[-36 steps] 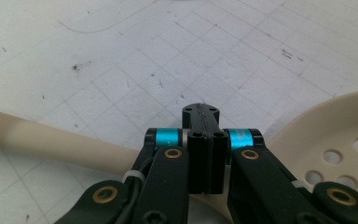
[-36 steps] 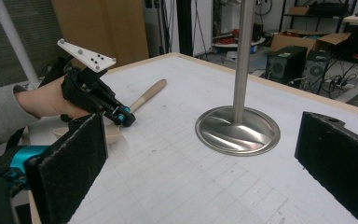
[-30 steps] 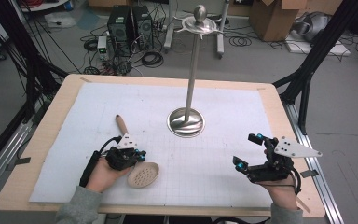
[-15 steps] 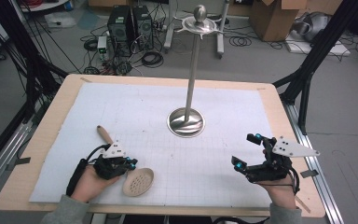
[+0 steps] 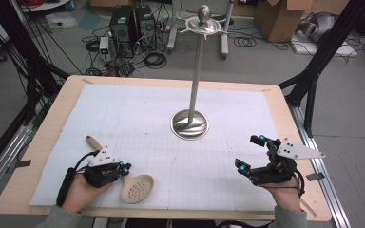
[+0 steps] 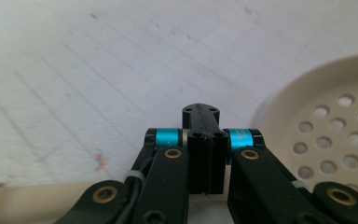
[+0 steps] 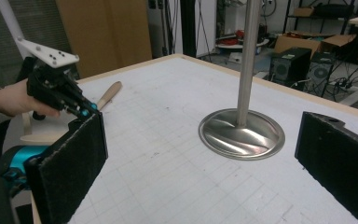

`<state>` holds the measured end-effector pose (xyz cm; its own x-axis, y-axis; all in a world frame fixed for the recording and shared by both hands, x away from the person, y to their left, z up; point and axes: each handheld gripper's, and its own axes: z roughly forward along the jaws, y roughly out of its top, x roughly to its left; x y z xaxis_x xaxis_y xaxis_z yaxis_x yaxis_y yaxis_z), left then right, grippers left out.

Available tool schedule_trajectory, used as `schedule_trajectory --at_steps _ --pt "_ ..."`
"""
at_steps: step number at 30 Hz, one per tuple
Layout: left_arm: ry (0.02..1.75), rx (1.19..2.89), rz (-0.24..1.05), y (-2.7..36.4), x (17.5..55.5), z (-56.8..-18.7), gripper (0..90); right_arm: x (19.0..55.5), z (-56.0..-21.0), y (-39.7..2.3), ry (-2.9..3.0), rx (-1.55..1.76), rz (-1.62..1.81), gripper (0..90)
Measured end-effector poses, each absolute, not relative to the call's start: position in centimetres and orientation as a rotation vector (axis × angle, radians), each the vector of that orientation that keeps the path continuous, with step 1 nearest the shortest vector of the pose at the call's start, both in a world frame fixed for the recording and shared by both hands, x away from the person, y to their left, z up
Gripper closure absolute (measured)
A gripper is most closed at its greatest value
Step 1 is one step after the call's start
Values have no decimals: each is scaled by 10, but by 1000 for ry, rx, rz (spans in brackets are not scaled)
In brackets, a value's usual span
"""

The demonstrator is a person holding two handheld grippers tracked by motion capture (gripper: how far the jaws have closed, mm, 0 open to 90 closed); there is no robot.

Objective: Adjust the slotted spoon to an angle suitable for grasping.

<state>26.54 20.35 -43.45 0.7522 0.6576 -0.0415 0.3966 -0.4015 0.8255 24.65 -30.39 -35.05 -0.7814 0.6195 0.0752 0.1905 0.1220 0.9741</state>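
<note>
Surface [image 5: 123,109]: white gridded mat, we work near edge.
Left gripper [image 5: 123,167]: jaws closed together, beside slotted spoon [image 5: 137,188].
Right gripper [image 5: 251,156]: jaws wide, empty.
Risk: we may nudge spoon off.

No legible text, labels or numbers anywhere

A white gridded mat [image 5: 138,118] covers the wooden tabletop [image 5: 285,102]. On the floor beyond stand two black computer towers [image 5: 133,23], tangled cables [image 5: 154,59] and cardboard boxes [image 5: 278,19].
</note>
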Motion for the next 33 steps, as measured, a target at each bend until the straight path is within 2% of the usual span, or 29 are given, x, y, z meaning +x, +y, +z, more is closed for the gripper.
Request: schedule_trajectory --at_steps 9,14,33 --pt "931 2011 404 246 269 -436 896 248 -350 -303 2062 788 1703 11" --pt "962 2002 384 254 273 -440 896 248 -351 -302 2066 791 1700 11" --pt "990 1957 322 223 309 -443 896 250 -354 -300 2078 805 1682 11"
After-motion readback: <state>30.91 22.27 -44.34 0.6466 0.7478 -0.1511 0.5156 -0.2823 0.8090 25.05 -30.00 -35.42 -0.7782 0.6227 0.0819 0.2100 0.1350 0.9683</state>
